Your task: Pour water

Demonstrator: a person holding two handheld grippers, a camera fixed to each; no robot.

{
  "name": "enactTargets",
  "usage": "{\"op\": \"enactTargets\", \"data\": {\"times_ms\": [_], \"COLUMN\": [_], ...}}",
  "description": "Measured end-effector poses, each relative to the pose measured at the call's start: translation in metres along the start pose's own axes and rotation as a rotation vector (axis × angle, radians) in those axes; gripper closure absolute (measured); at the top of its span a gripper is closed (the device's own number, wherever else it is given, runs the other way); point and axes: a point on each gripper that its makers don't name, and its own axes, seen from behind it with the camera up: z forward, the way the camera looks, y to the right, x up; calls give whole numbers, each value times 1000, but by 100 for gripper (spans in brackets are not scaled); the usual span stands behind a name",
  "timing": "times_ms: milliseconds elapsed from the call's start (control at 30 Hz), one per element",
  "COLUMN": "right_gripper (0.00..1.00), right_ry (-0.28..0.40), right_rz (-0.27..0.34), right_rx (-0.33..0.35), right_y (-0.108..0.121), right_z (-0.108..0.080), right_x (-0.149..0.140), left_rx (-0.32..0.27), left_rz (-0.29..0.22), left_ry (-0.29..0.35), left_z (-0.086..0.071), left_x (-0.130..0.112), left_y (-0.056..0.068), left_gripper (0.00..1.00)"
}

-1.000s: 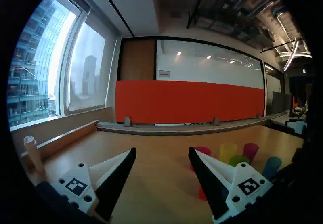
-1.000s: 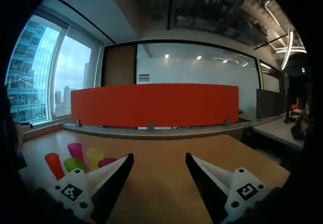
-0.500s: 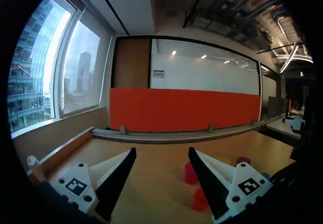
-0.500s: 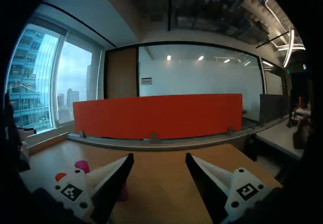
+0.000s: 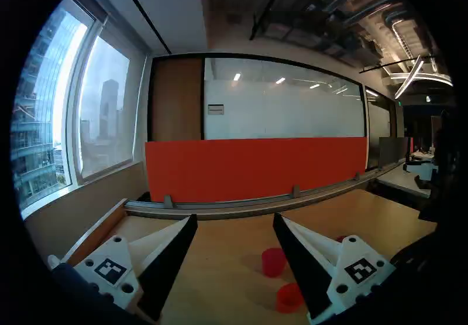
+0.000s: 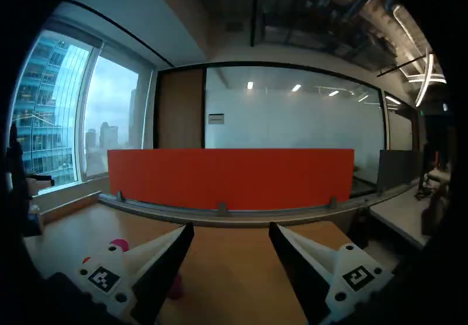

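Left gripper [image 5: 234,216] and right gripper [image 6: 230,225] both spread wide and empty, held level, facing the orange partition [image 5: 257,167]. Short of that partition, by the left gripper's right finger, two red cups [image 5: 273,262], upright, rims up, long axes vertical. Beside the right gripper's left finger, a pink cup [image 6: 119,244], mostly hidden.

Left tongs [image 5: 234,234] and right tongs [image 6: 231,240] both level, jaws spread wide, gripping nothing.
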Motion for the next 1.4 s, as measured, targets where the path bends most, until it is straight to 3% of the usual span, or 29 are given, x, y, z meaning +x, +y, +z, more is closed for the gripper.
{"op": "enactTargets", "data": {"times_ms": [367,667,867,1100,1400], "right_gripper": [0,1,0,0,0], "right_ry": [-30,-31,-13,-24,-71], "right_rz": [-21,-78,-61,-54,-72], "right_rx": [112,278,374,439,514], "right_y": [-24,-66,-91,-105,-121], "right_z": [-4,-8,-15,-25,-33], "right_x": [3,1,13,18,8], "left_rx": [-99,-264,-351,-387,-461], "left_rz": [11,1,-29,-13,40], "left_ry": [-22,-1,27,9,-18], "left_z": [1,-4,-10,-8,-8], "left_x": [9,21,37,36,26], "left_y": [15,52,68,73,90], "left_gripper": [4,4,4,4,4]}}
